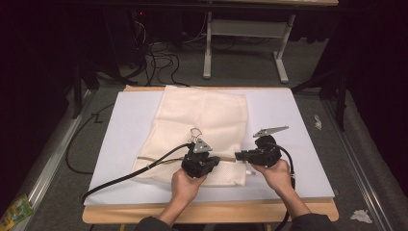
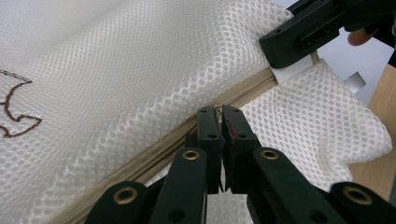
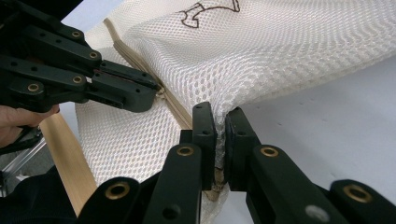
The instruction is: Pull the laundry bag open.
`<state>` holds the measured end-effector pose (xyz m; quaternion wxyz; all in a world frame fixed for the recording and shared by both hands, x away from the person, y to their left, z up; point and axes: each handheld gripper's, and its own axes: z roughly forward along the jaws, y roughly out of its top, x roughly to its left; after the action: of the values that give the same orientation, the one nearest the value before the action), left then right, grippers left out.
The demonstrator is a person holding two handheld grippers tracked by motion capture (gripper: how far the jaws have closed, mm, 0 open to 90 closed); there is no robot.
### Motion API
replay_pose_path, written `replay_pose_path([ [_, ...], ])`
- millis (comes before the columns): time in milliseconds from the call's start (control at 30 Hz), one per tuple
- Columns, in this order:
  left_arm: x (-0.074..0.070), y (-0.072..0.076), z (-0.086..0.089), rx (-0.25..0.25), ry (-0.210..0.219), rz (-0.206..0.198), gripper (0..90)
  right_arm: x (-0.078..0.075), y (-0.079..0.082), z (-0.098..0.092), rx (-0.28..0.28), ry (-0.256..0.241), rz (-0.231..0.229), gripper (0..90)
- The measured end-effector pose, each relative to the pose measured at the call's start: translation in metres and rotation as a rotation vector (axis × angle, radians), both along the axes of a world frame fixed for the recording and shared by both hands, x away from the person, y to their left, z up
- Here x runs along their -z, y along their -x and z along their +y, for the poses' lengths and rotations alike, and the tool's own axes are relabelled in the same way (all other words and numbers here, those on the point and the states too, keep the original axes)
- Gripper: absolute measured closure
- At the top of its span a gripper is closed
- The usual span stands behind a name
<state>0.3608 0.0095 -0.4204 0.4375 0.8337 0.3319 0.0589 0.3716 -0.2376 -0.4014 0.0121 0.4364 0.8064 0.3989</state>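
A cream mesh bag (image 1: 202,120) lies flat on the white board (image 1: 288,125), with a brown embroidered mark (image 2: 14,112) on it. A beige zipper (image 2: 159,151) runs across its near end. My left gripper (image 2: 219,113) is shut on the zipper line, its jaw tips pinching what looks like the pull. In the high view the left gripper (image 1: 215,159) sits at the bag's near middle. My right gripper (image 3: 220,119) is shut on the bag's mesh edge at the zipper's end. That right gripper (image 1: 239,155) stands just right of the left one, jaws facing it.
The board rests on a wooden table (image 1: 240,211) whose edge runs along the front. Beyond the table are a grey desk frame (image 1: 245,38) and cables (image 1: 163,60) on the floor. Black cables trail from both grippers toward the front.
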Motion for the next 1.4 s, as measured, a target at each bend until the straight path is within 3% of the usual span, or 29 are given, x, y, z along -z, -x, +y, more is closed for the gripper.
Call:
replay_pose_path([
  [467, -0.001, -0.001, 0.012, -0.016, 0.002, -0.003, 87.3, 0.001, -0.001, 0.002, 0.0, 0.015, -0.006, 86.3],
  [1067, -0.003, -0.004, 0.018, -0.04, -0.033, -0.008, 87.4, 0.002, -0.002, -0.001, 0.011, 0.023, -0.008, 86.3],
  [1400, -0.003, -0.005, 0.024, -0.049, -0.024, -0.006, 87.3, 0.003, -0.002, -0.005, 0.023, 0.026, -0.002, 86.3],
])
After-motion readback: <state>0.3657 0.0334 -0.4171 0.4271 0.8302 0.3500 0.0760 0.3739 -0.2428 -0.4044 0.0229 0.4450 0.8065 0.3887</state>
